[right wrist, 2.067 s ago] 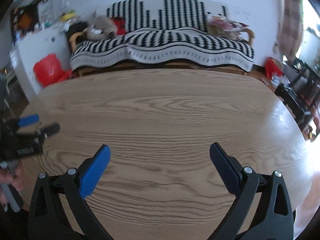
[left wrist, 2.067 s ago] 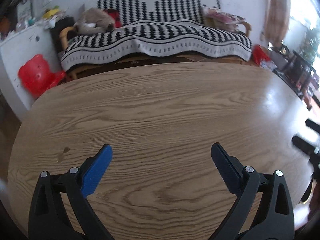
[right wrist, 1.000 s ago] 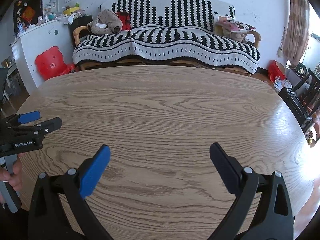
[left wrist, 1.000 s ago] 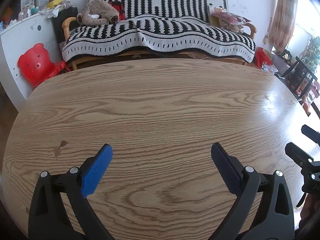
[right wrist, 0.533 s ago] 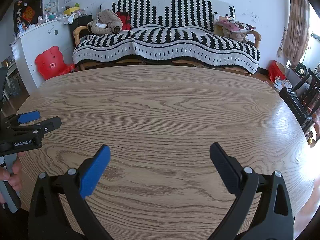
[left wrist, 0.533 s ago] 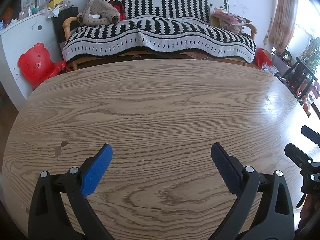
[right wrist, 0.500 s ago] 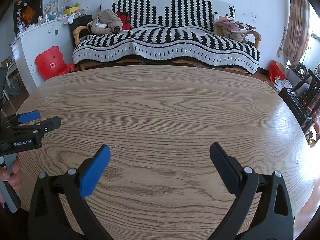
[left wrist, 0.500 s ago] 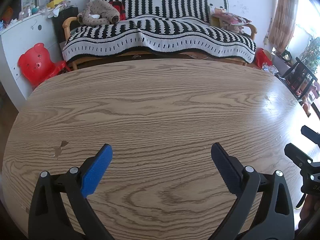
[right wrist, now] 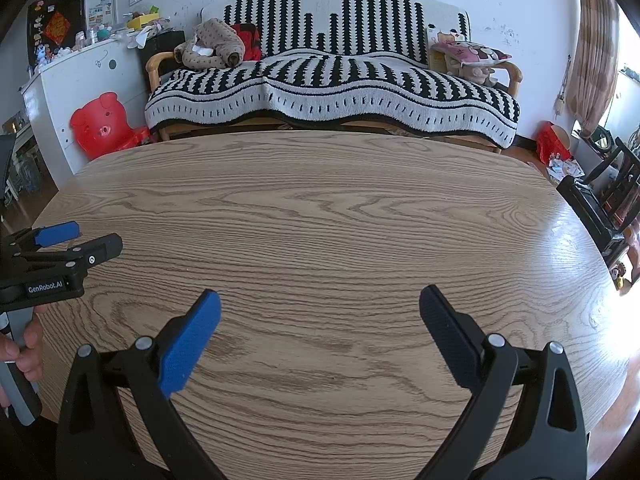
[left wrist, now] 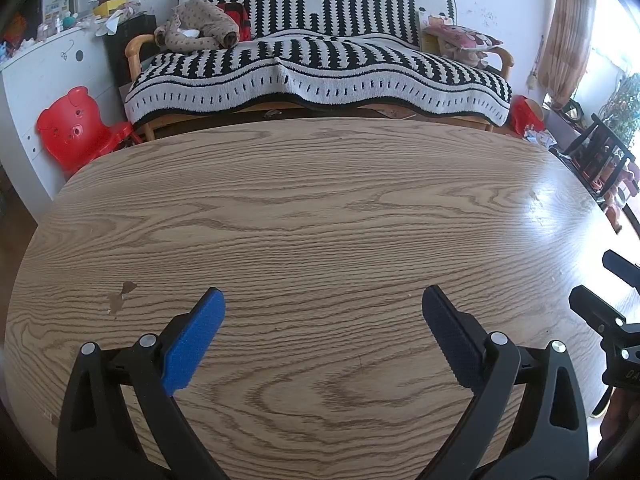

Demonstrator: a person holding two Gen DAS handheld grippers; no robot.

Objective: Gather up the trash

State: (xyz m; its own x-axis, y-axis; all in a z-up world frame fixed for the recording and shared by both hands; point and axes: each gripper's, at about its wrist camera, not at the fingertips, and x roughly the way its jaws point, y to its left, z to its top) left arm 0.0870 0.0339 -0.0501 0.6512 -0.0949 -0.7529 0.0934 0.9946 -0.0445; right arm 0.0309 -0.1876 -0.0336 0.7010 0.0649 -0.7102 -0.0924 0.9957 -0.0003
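1. No trash shows on the surface in either wrist view. There are only two small brown marks, ahead and to the left of the left hand-held gripper; I cannot tell whether they are scraps or stains in the wood.
2. Compared with the blurred views two seconds ago, both pictures are now sharp and match those of half a second ago, so both hand-held grippers have settled. I judge this a pause before searching, with nothing collected so far.
3. The left hand-held gripper hovers with its jaws spread wide and empty.
4. The right hand-held gripper is likewise wide apart and empty, level with its partner.
5. Beyond the far edge stand a striped sofa and, ahead to the left, a red chair.
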